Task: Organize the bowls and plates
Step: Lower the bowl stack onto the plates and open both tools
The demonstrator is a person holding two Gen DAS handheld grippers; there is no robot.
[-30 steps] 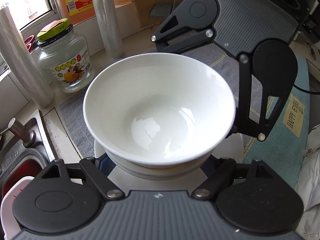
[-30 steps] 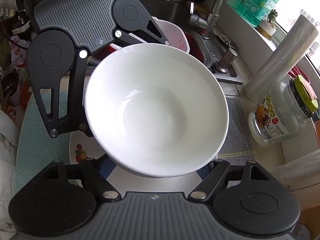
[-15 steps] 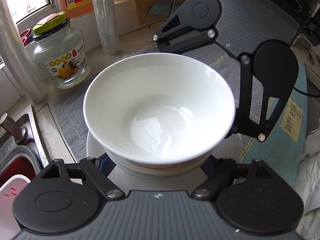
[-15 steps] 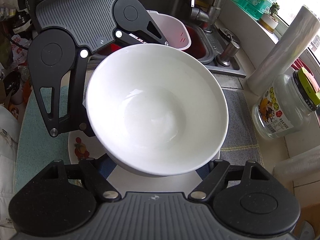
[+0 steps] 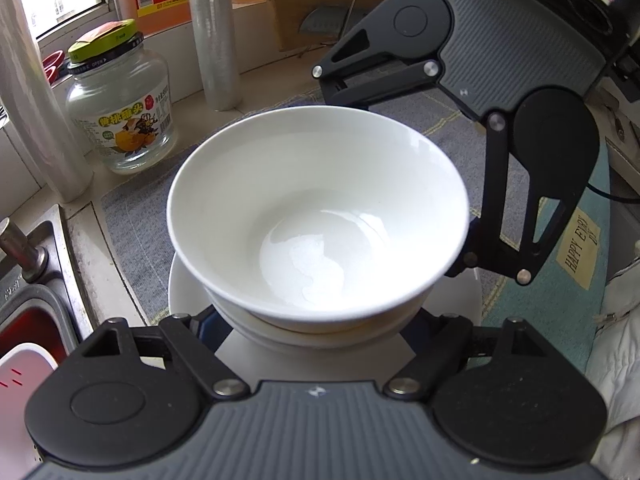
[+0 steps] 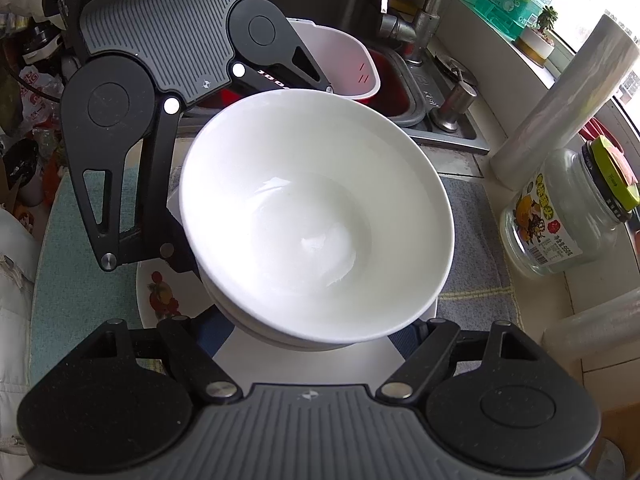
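Observation:
Two white bowls (image 5: 320, 220) are nested, and they fill the middle of both wrist views (image 6: 316, 220). My left gripper (image 5: 316, 332) reaches under them from the near side, shut on the lower bowl, with its fingertips hidden under the rim. My right gripper (image 6: 312, 340) grips the same stack from the opposite side, its tips also hidden. In the left wrist view its grey housing (image 5: 520, 40) stands behind the bowls. Below the bowls lie white plates (image 5: 182, 292), one of them with a fruit print (image 6: 160, 292). Whether the bowls touch the plates cannot be told.
A glass jar with a green lid (image 5: 120, 120) and rolls of plastic wrap (image 5: 214, 40) stand by the window. The steel sink (image 6: 448, 136) holds a pink-white tub (image 6: 344, 60) under the faucet (image 6: 432, 4). A grey mat (image 5: 132, 220) and a teal mat (image 5: 540, 300) cover the counter.
The jar and the sink drift slightly in both views, while the bowls stay fixed between the fingers. Neither grip has changed.

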